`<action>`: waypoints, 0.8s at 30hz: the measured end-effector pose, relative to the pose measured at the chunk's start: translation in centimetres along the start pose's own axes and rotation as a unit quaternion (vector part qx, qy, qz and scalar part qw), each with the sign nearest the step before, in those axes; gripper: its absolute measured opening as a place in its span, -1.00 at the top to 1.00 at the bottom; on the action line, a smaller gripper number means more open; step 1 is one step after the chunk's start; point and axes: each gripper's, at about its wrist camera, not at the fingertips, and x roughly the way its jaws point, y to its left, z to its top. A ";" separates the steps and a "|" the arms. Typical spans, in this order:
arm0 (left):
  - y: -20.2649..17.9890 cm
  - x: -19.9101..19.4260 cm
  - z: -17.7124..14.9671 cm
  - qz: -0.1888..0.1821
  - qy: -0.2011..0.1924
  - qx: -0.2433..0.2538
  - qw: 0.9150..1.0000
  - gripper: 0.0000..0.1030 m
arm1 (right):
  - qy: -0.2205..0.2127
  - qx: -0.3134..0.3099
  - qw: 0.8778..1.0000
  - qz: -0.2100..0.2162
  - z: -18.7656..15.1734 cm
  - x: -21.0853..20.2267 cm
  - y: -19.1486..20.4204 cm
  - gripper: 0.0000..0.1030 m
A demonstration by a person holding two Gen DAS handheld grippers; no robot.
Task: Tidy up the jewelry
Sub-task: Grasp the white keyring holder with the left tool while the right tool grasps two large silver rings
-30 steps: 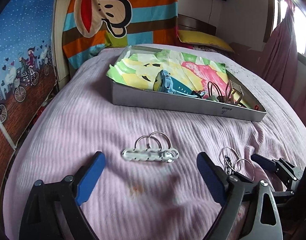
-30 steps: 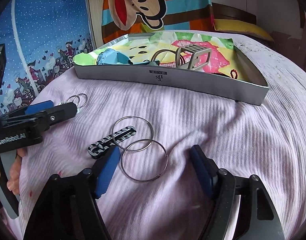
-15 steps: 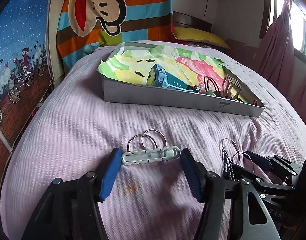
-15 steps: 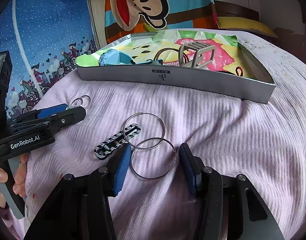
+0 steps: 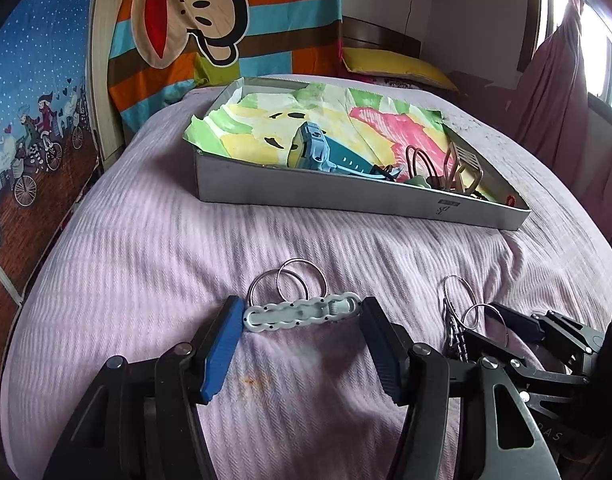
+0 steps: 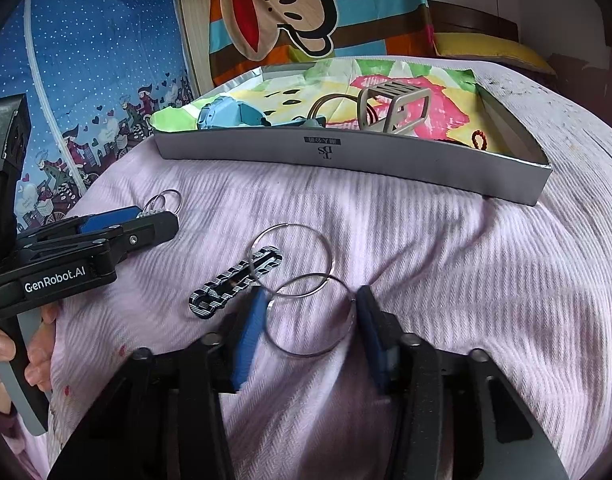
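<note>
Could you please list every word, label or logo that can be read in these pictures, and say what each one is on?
"GenRobot.AI": white lettering on the side of the left gripper, seen from the right wrist.
"DS": upside-down monogram on the front wall of the grey tray; the small dark label above it is too small to read.
"DAS": faint raised letters on the right gripper body, partly cut off.

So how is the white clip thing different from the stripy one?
The white clip is plain pale; the striped clip is black with white stripes. The white clip's rings are small, the striped clip's much bigger. The left gripper pinches the white clip's ends; the right gripper squeezes the striped clip's ring. Both lie on the pink blanket.
</note>
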 end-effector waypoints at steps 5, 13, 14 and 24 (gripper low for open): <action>0.1 -0.5 -0.2 -0.010 -0.010 -0.004 1.000 -0.11 | -0.008 0.005 1.000 0.009 -0.2 -0.2 -0.3 0.26; -0.3 -1.9 -1.1 -0.024 -0.028 -0.008 0.999 -0.11 | -0.026 0.014 0.999 0.018 -0.4 -0.8 -0.7 0.26; -0.3 -2.2 -1.2 -0.026 -0.033 -0.010 0.999 -0.11 | -0.028 0.014 0.999 0.018 -0.4 -0.9 -0.7 0.26; -0.7 -3.1 -1.5 -0.038 -0.052 -0.011 0.998 -0.11 | -0.063 0.014 0.998 0.010 -0.6 -2.3 -0.7 0.27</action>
